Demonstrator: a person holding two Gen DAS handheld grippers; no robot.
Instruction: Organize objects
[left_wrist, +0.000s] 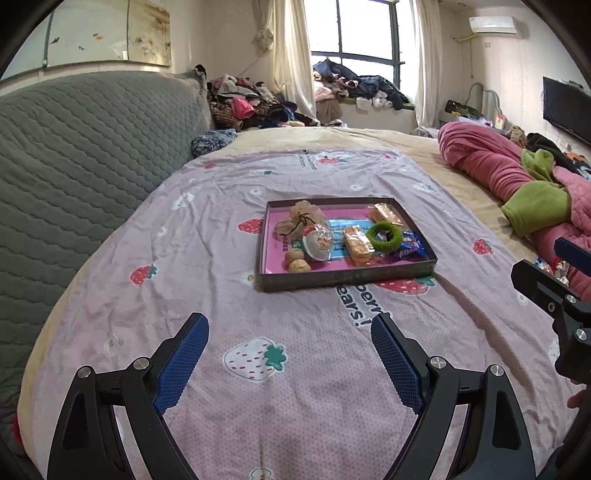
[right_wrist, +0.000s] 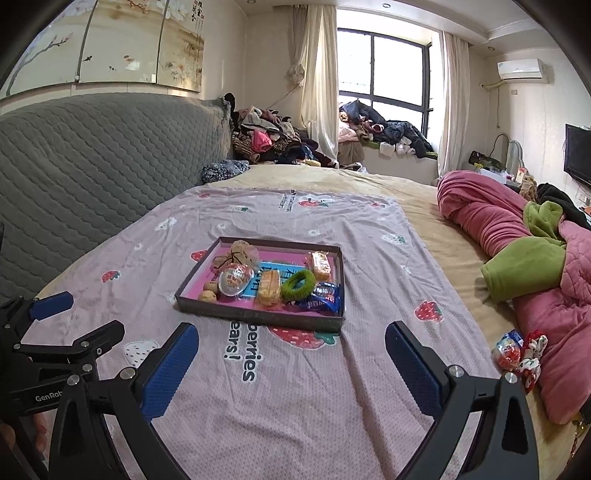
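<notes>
A shallow dark tray (left_wrist: 343, 278) (right_wrist: 258, 315) with a pink floor sits on the strawberry-print sheet. It holds a green hair ring (left_wrist: 384, 236) (right_wrist: 298, 283), two orange snack packs (left_wrist: 357, 245) (right_wrist: 269, 286), a clear round ball (left_wrist: 317, 242) (right_wrist: 235, 280), a mesh pouch (left_wrist: 303, 218), two walnuts (left_wrist: 297, 260) and a blue wrapper (left_wrist: 410, 245) (right_wrist: 321, 297). My left gripper (left_wrist: 290, 325) is open and empty, short of the tray. My right gripper (right_wrist: 291, 334) is open and empty, close before the tray's front wall. A small wrapped item and a red-white scrunchie (right_wrist: 517, 354) lie at the right.
A pink and green quilt (left_wrist: 517, 173) (right_wrist: 535, 258) is heaped on the right of the bed. A grey padded headboard (left_wrist: 85, 147) stands at the left. Clothes piles (left_wrist: 251, 107) lie beyond the bed and on the window seat. The right gripper's body shows at the left wrist view's right edge (left_wrist: 554, 295).
</notes>
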